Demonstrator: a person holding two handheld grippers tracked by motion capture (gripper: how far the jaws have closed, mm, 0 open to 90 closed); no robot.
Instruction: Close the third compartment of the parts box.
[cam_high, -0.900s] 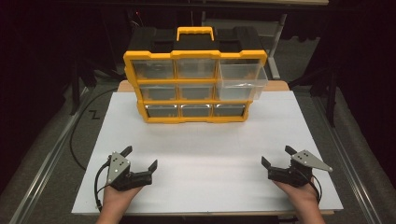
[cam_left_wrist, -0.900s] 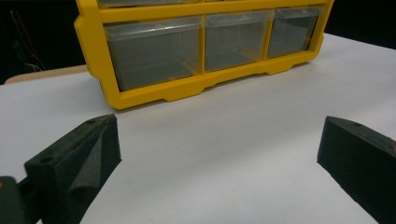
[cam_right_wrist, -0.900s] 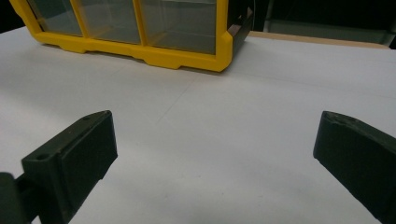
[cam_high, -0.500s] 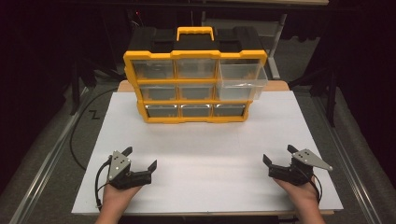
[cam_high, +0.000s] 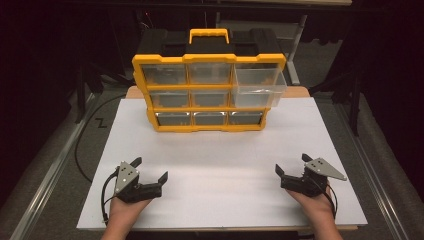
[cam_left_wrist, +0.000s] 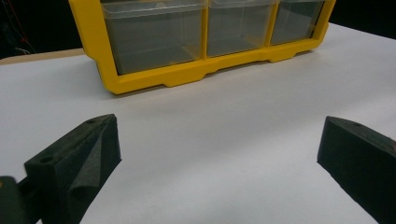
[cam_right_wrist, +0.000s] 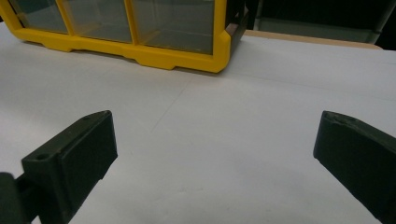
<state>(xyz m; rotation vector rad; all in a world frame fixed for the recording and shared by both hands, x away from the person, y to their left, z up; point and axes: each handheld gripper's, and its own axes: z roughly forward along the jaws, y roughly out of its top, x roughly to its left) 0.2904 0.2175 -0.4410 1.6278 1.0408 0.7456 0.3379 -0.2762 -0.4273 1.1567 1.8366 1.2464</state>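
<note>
Organizer cabinet (cam_high: 209, 82), yellow frame with clear drawers, stood at upper centre of the high view on the white bench (cam_high: 220, 165). Its top-right drawer (cam_high: 257, 86) was pulled partway out. Left claw (cam_high: 148, 173) sat at lower left, jaws spread, nothing between them. Right claw (cam_high: 291, 166) sat at lower right, jaws likewise spread and empty. Both were well apart from the cabinet, each held in a hand.

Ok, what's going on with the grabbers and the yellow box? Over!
Left gripper and right gripper both open, empty, low over the white board. Organizer upright at the back, top right drawer pulled out. Nothing between.
</note>
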